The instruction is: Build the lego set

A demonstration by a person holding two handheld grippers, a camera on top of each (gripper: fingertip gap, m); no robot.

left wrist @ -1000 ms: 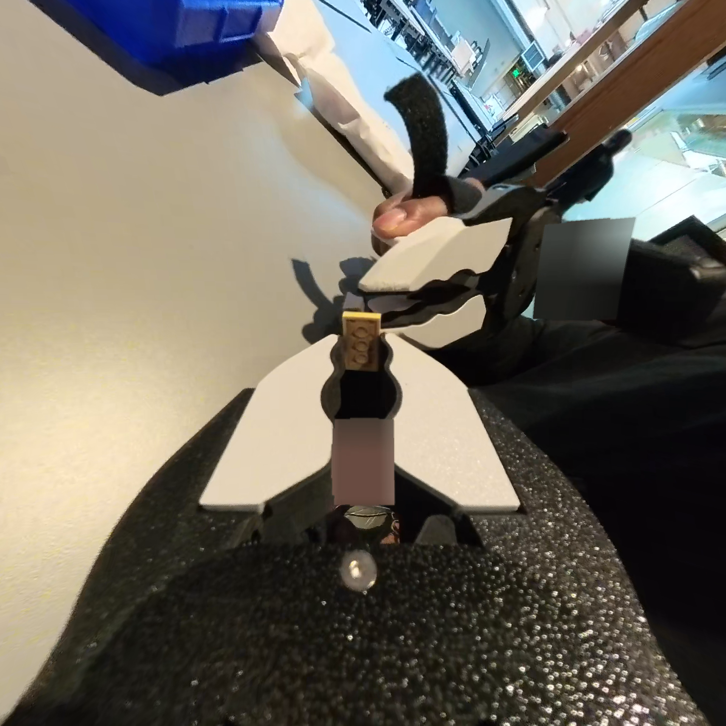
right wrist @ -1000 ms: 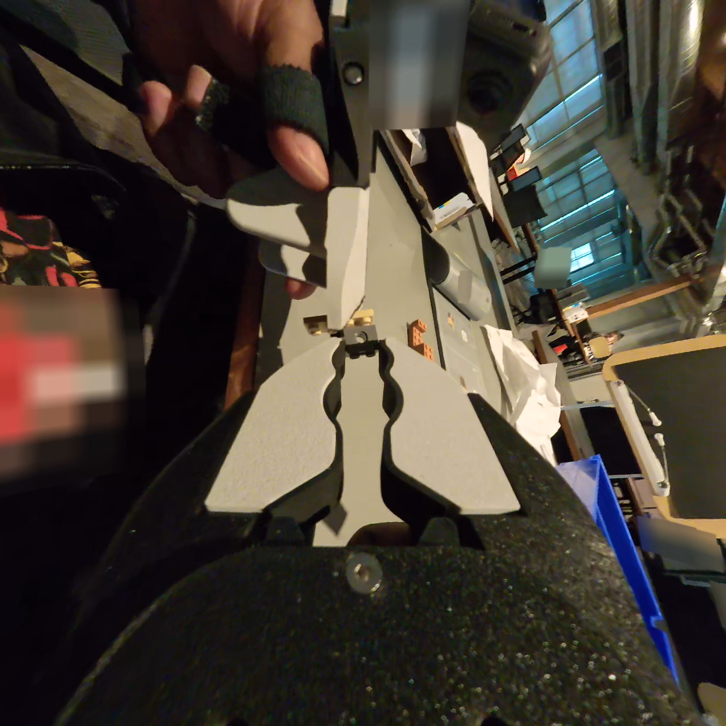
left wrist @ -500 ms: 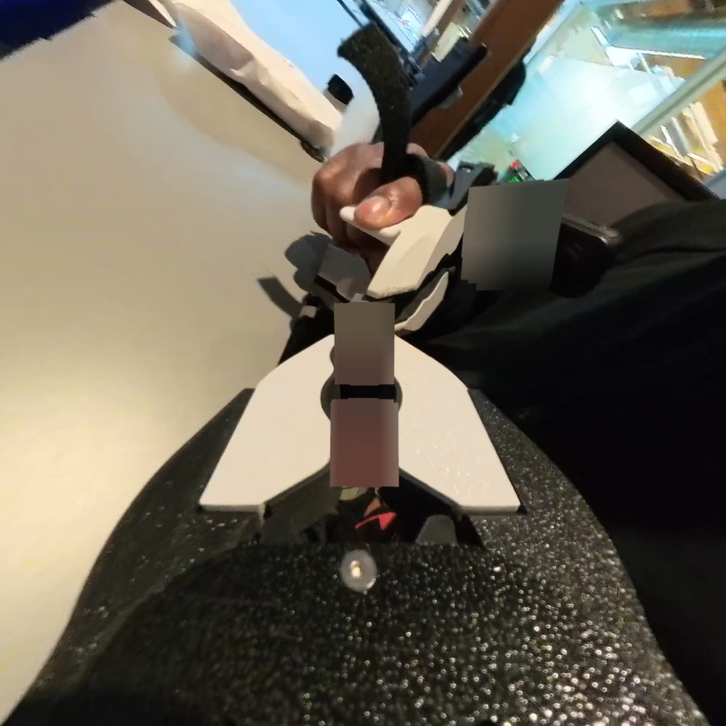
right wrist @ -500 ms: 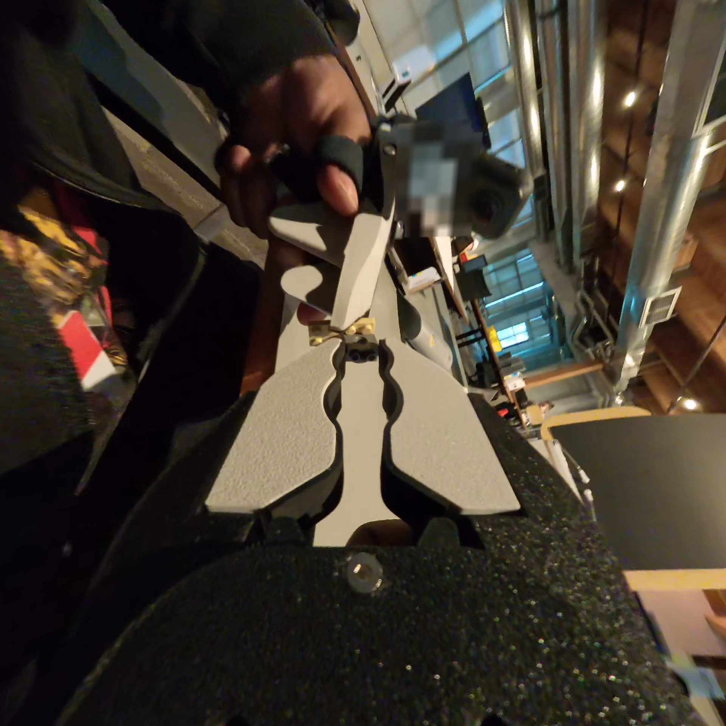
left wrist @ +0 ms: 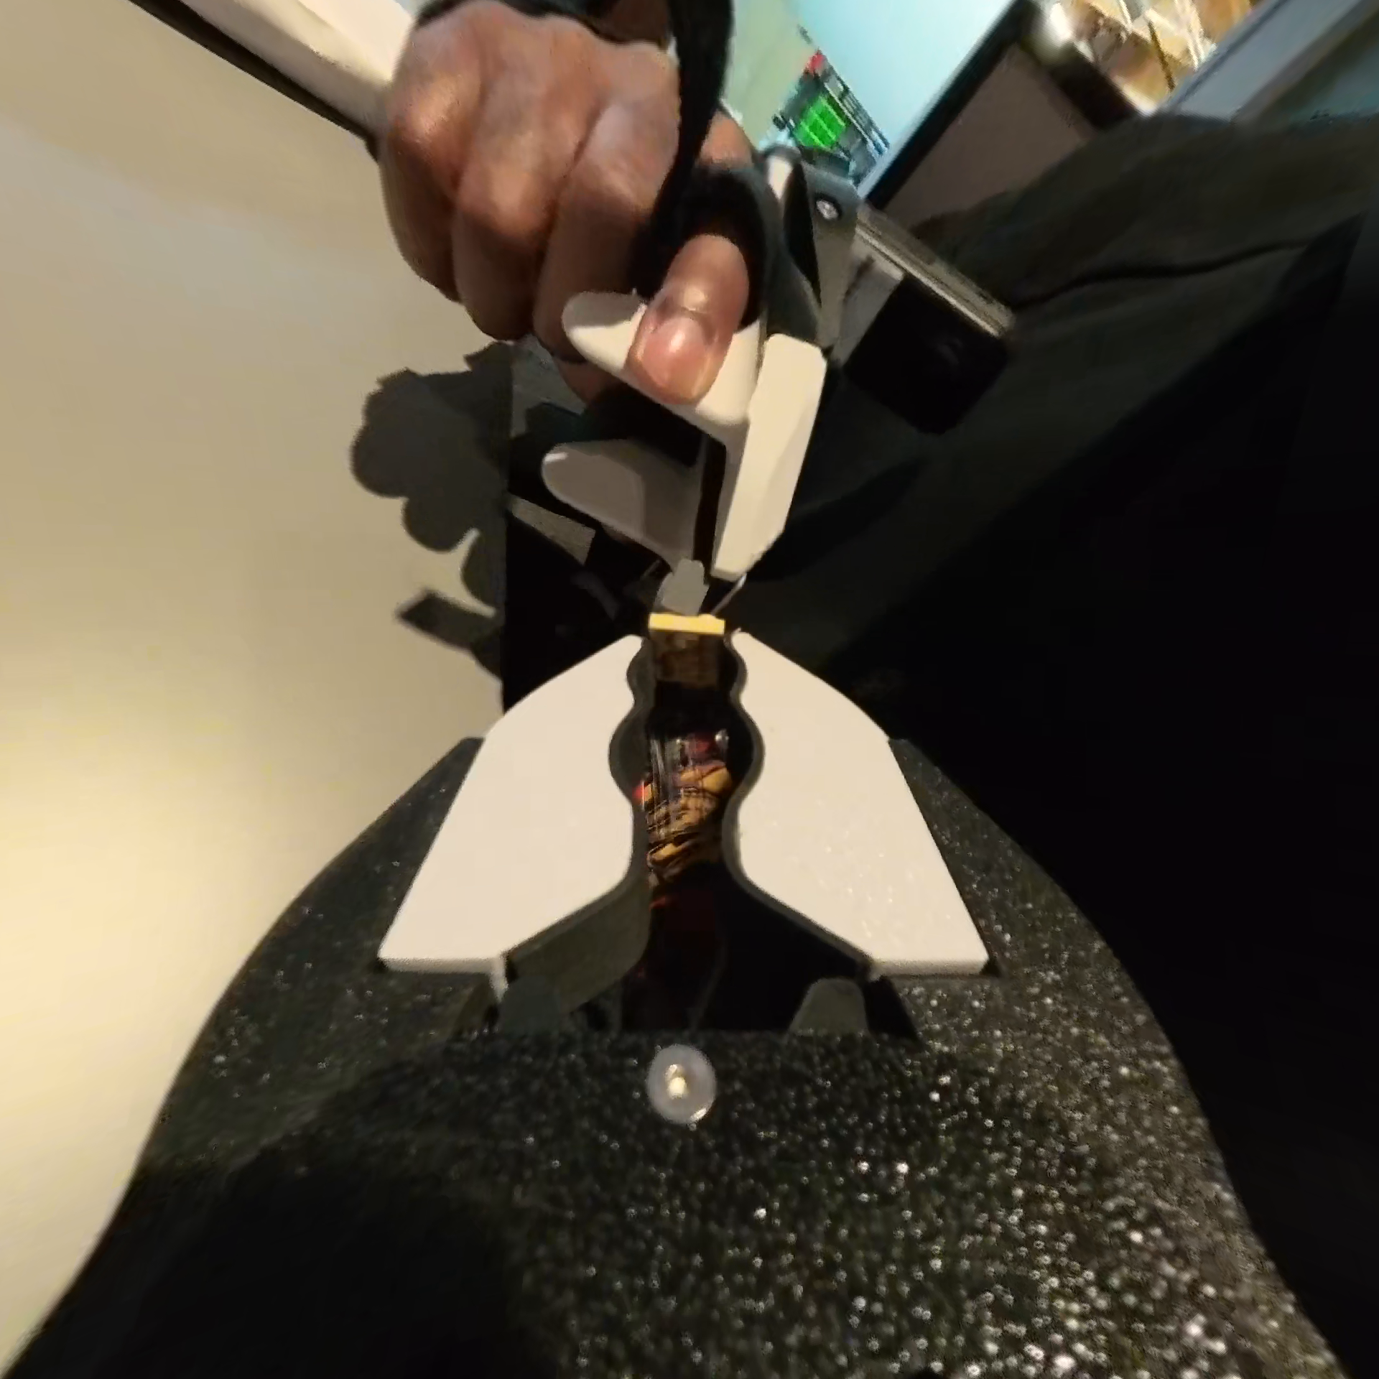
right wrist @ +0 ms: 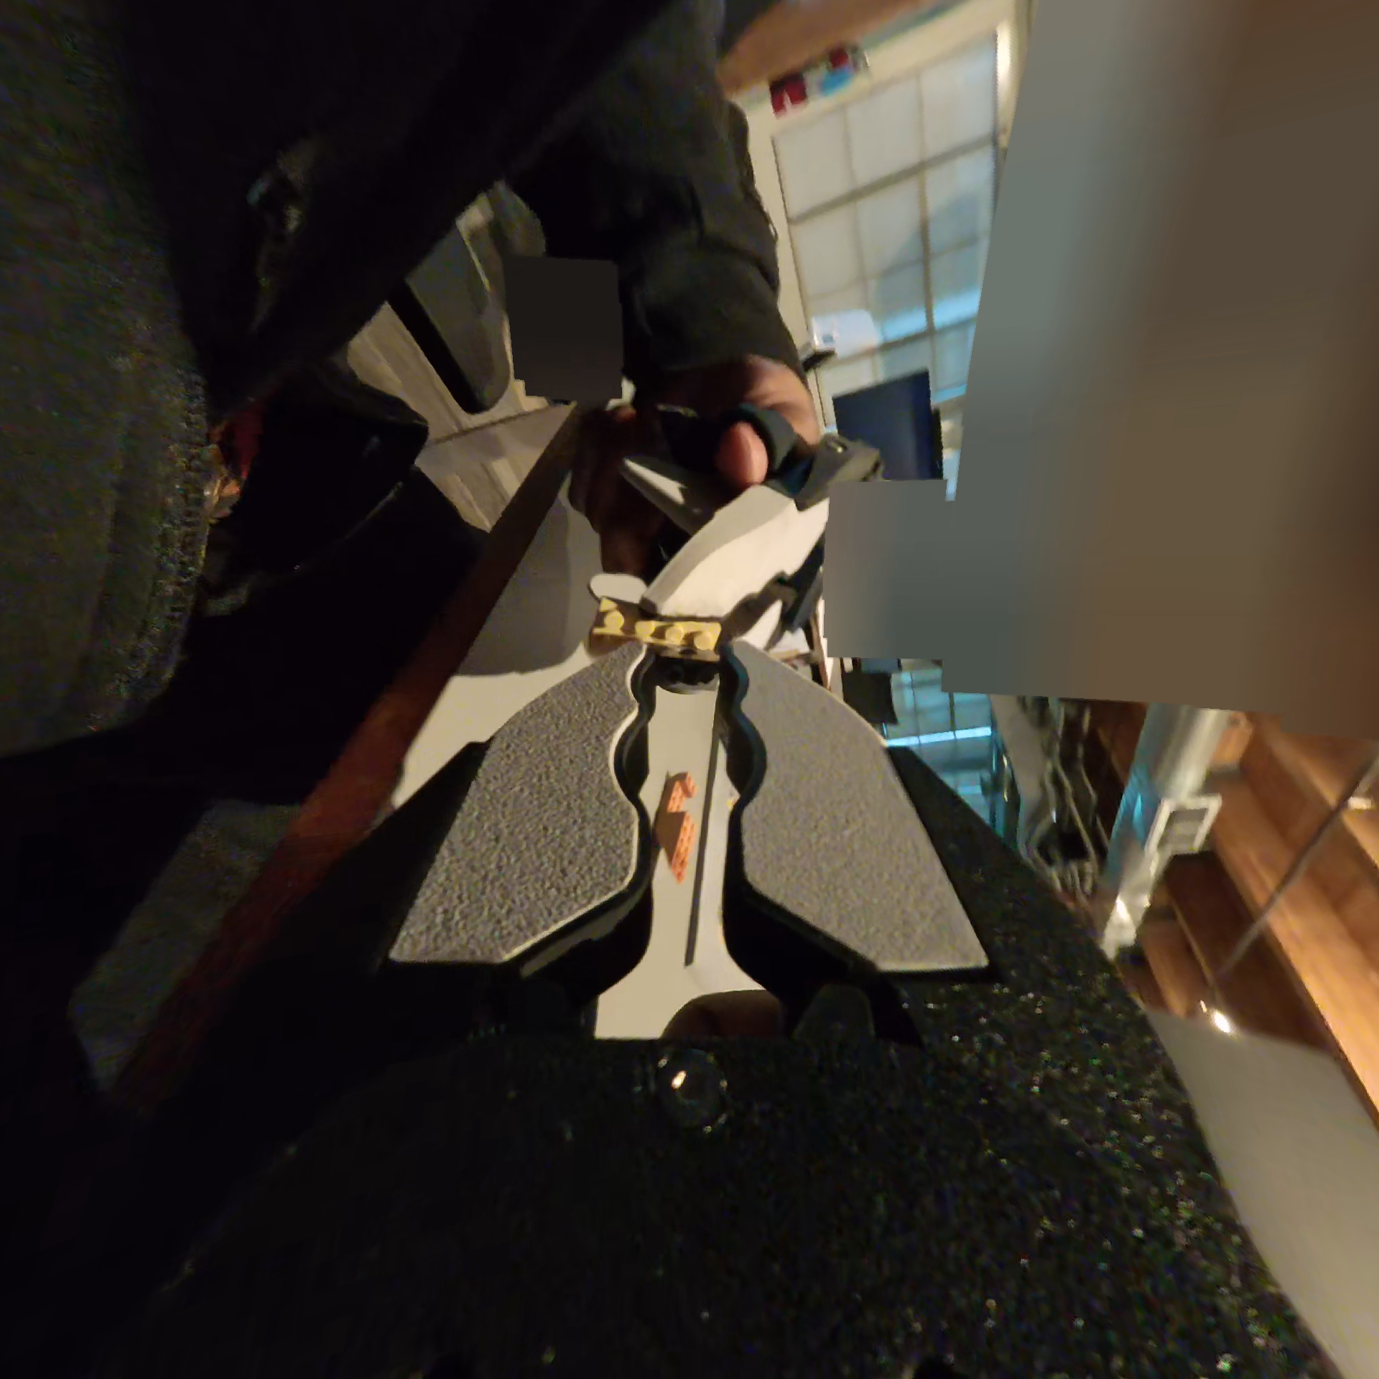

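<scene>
I observe the left hand-held gripper (left wrist: 687, 643) closed on a tan lego plate (left wrist: 686, 648), which sits pinched at its fingertips, raised off the worktop (left wrist: 186, 522). The right hand-held gripper (right wrist: 686, 668) is closed on a small dark lego piece (right wrist: 685, 670) at its tips. In the right wrist view the dark piece sits against the underside of the tan plate (right wrist: 657, 630); whether they are locked together I cannot tell. Orange lego bricks (right wrist: 680, 828) lie on the worktop near its wooden front edge (right wrist: 418, 686).
</scene>
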